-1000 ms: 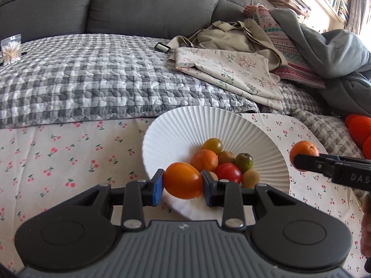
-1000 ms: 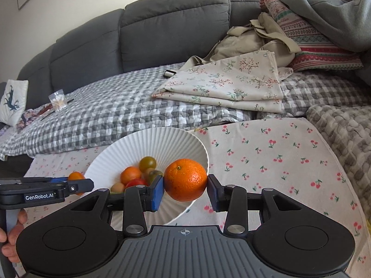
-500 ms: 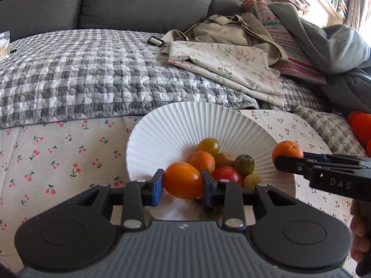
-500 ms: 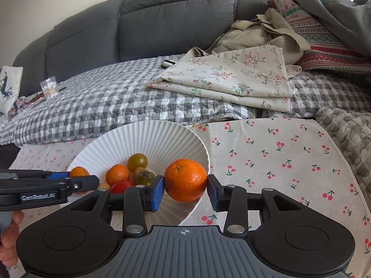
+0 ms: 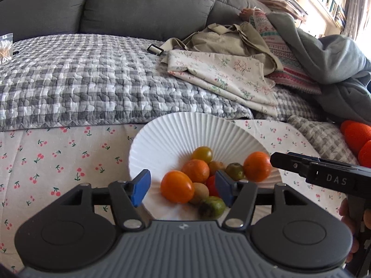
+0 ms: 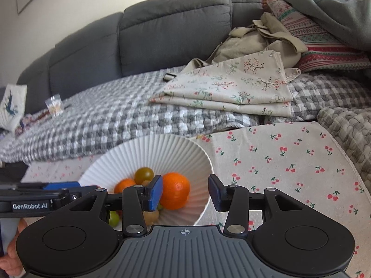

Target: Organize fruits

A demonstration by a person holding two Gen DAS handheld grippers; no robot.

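A white ribbed bowl (image 5: 176, 134) sits on the cherry-print cloth and holds several small fruits. My left gripper (image 5: 183, 188) is open over the bowl's near rim. An orange tomato (image 5: 177, 186) lies free between its jaws in the bowl. My right gripper (image 6: 185, 193) is open above the bowl (image 6: 162, 153). An orange mandarin (image 6: 175, 193) rests in the bowl beside its left pad, also showing in the left wrist view (image 5: 257, 166). The right gripper's side (image 5: 324, 176) reaches in from the right there.
The cherry-print cloth (image 6: 289, 162) spreads right of the bowl. A grey checked quilt (image 5: 92, 81) and folded floral fabric (image 6: 231, 88) lie behind on the sofa. Orange-red objects (image 5: 357, 139) sit at the far right edge.
Both grippers have opened. The tomato has dropped from the left gripper into the bowl, and the mandarin from the right gripper into the bowl.
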